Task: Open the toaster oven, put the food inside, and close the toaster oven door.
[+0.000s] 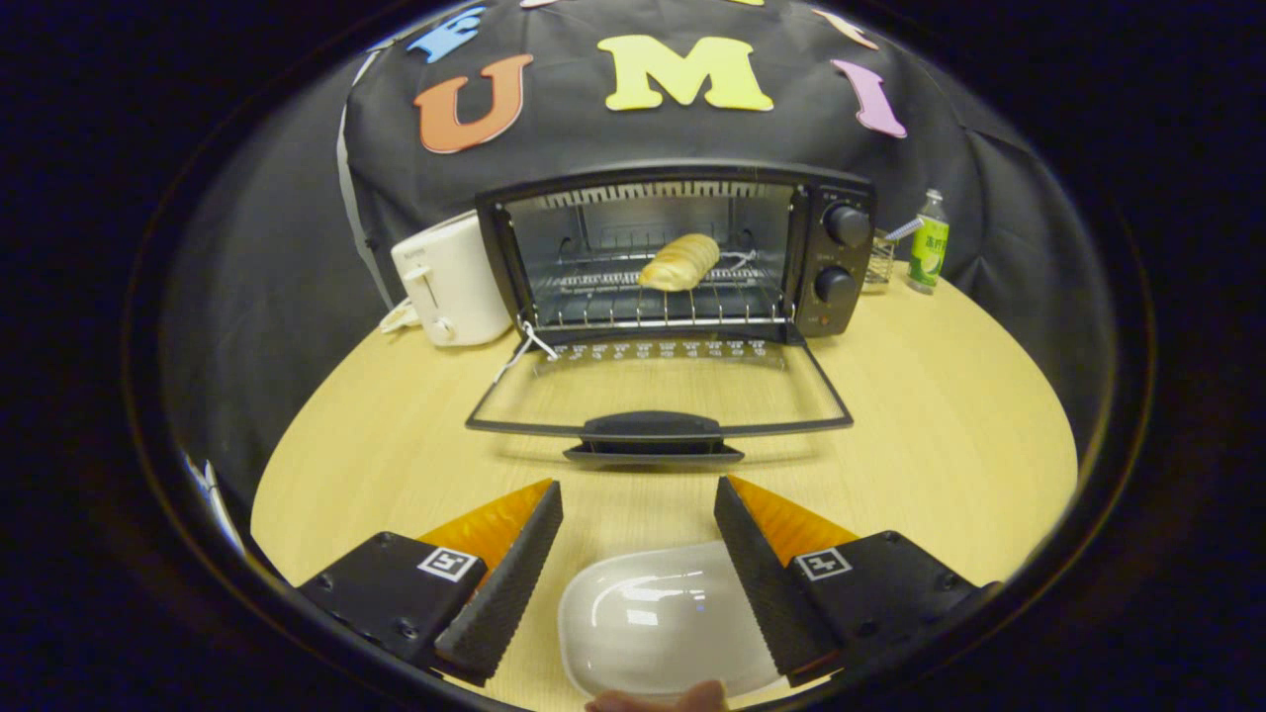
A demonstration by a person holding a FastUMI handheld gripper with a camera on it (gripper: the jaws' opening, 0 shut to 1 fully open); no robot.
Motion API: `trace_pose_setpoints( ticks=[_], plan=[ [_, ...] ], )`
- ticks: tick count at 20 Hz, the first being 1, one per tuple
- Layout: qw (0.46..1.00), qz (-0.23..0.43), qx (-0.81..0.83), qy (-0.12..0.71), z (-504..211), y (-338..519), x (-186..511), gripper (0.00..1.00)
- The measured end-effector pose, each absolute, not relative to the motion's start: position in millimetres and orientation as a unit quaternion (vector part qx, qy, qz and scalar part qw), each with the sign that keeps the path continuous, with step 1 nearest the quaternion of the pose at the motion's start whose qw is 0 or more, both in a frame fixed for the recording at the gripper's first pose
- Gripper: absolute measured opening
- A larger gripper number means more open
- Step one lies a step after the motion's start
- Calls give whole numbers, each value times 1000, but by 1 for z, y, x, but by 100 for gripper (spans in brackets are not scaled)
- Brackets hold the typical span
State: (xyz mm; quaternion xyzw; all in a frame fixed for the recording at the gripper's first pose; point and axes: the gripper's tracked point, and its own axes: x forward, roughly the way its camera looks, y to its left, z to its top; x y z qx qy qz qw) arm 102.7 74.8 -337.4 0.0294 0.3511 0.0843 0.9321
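One toaster oven, one bread roll, one white plate, and the tongs spread wide with nothing between their tips! The roll sits on the wire rack inside the oven cavity, well beyond the tongs and nearly straight ahead of them. The glass door lies folded flat toward us, its single dark handle just ahead of the fingertips, across a strip of bare wooden desk. Two control knobs stack on the oven's right panel. Back between the two fingers, low down, rests that one plate, bare, touching neither finger that I can make out; a fingertip of a person's hand peeks at its near rim. One white pop-up toaster stands beside the oven's left wall. One green-labelled bottle stands far off beyond the right finger, with one small wire holder between it and the oven.
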Motion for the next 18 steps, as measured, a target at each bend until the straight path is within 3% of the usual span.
trace_pose_setpoints(
  ticks=[11,18],
  plan=[
    [918,46,-3,394,-363,70,134,100],
    [934,44,40,352,-327,73,134,100]
  ],
)
